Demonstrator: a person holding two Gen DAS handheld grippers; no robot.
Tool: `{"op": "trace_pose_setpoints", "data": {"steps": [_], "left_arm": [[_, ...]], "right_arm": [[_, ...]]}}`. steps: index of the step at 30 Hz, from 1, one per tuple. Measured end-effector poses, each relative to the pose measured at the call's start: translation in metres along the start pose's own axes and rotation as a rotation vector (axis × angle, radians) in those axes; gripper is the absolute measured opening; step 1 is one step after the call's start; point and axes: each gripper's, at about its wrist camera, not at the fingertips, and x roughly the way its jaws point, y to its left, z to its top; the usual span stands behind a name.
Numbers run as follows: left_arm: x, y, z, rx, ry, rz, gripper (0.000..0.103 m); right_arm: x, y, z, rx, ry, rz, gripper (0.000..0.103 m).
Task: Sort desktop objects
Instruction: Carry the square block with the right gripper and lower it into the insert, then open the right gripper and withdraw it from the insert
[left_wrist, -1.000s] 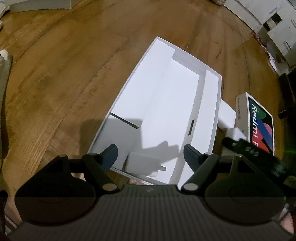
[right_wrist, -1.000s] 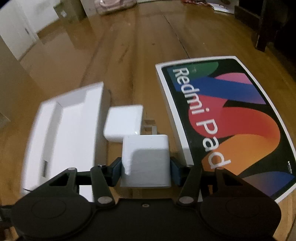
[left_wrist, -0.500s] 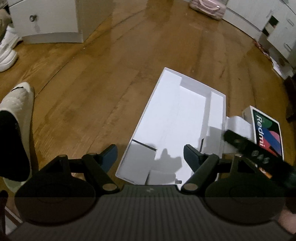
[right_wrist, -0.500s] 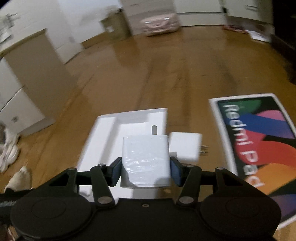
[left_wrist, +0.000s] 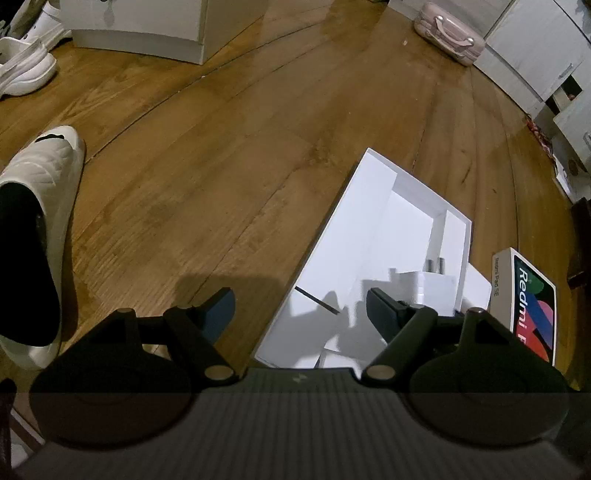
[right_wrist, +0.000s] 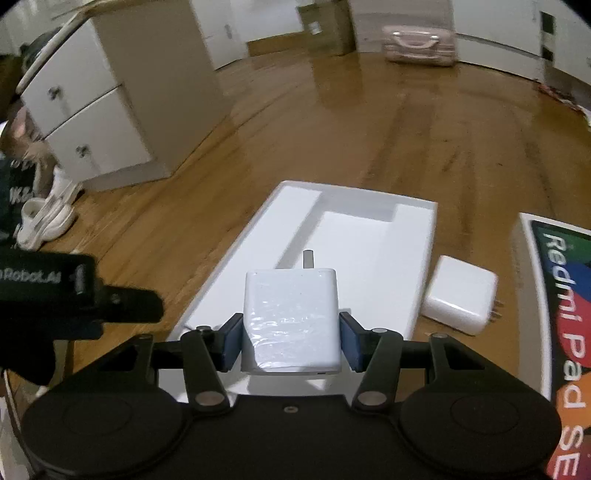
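My right gripper (right_wrist: 291, 341) is shut on a white charger (right_wrist: 291, 319) wrapped in film, prongs forward, held above the near end of the open white box tray (right_wrist: 421, 225). The held charger also shows in the left wrist view (left_wrist: 430, 286) over the tray (left_wrist: 364, 206). A second white charger (right_wrist: 460, 295) lies on the floor between the tray and the Redmi Pad box lid (right_wrist: 567, 306). My left gripper (left_wrist: 301, 314) is open and empty, above the tray's left near corner. The left gripper's body shows at the left of the right wrist view (right_wrist: 74, 295).
Wooden floor all around. A white slipper (left_wrist: 37, 206) and sneakers (left_wrist: 22, 62) lie to the left. A white drawer cabinet (right_wrist: 110, 96) stands at the back left, a pink case (right_wrist: 419, 44) and white cupboards at the far wall.
My right gripper lifted the charger off the floor and carried it left over the tray. My left gripper pulled back and up from the tray, open.
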Motion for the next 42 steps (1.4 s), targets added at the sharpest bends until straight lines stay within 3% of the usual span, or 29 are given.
{"op": "trace_pose_setpoints", "data": {"steps": [10,18,30,42], "left_arm": [[0.008,0.003,-0.001,-0.002,0.024,0.004,0.078],[0.007,-0.003,-0.003,0.031,0.003,0.048,0.078],[0.008,-0.003,-0.005,0.028,0.011,0.045,0.078],[0.004,-0.005,-0.005,0.010,0.009,0.032,0.078]], "right_arm": [[0.021,0.018,-0.015,-0.042,0.102,-0.029,0.059],[0.024,0.011,-0.021,0.018,0.111,-0.028,0.059],[0.026,0.017,-0.020,0.032,0.158,-0.063,0.060],[0.009,-0.012,-0.016,0.172,0.111,0.021,0.062]]}}
